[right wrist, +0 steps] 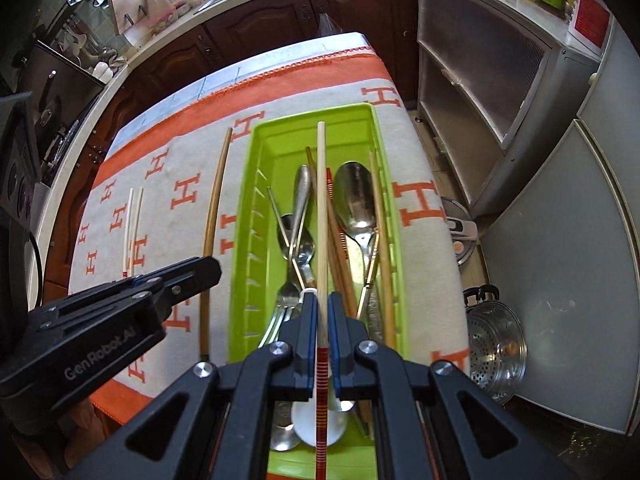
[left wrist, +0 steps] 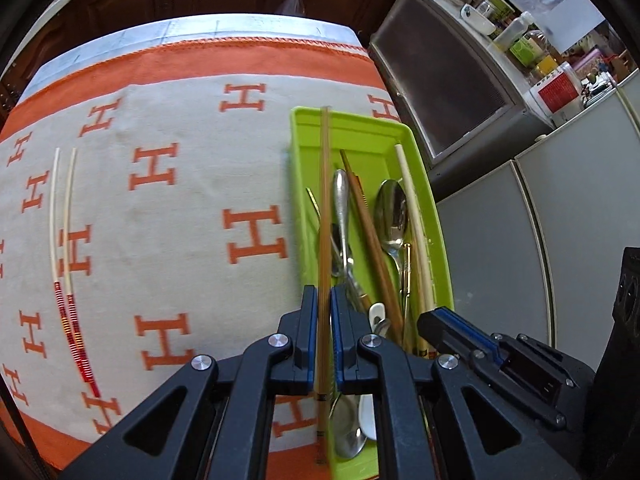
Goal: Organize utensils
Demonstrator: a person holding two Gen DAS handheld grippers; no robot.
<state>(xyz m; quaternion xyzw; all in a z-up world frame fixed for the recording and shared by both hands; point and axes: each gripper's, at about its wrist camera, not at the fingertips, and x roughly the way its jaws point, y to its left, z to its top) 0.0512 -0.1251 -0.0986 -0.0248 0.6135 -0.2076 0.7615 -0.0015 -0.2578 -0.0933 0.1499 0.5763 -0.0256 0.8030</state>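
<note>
A green utensil tray (left wrist: 304, 184) (right wrist: 248, 216) sits at the table's right side, holding metal spoons (left wrist: 392, 212) (right wrist: 356, 200), a fork (right wrist: 280, 304), brown chopsticks and a white spoon. My left gripper (left wrist: 323, 304) is shut on a brown bamboo chopstick (left wrist: 325, 200), held over the tray's left rim; it also shows in the right wrist view (right wrist: 214, 220). My right gripper (right wrist: 321, 312) is shut on a cream chopstick with a red-striped end (right wrist: 321, 208), above the tray. A matching cream pair (left wrist: 60, 216) (right wrist: 132, 224) lies on the cloth at left.
The table is covered by a grey and orange cloth with H letters (left wrist: 168, 200). A grey cabinet (left wrist: 440, 80) and fridge (left wrist: 580, 220) stand to the right. A metal steamer pot (right wrist: 494, 352) sits on the floor. Dark kitchen cupboards (right wrist: 280, 12) lie beyond.
</note>
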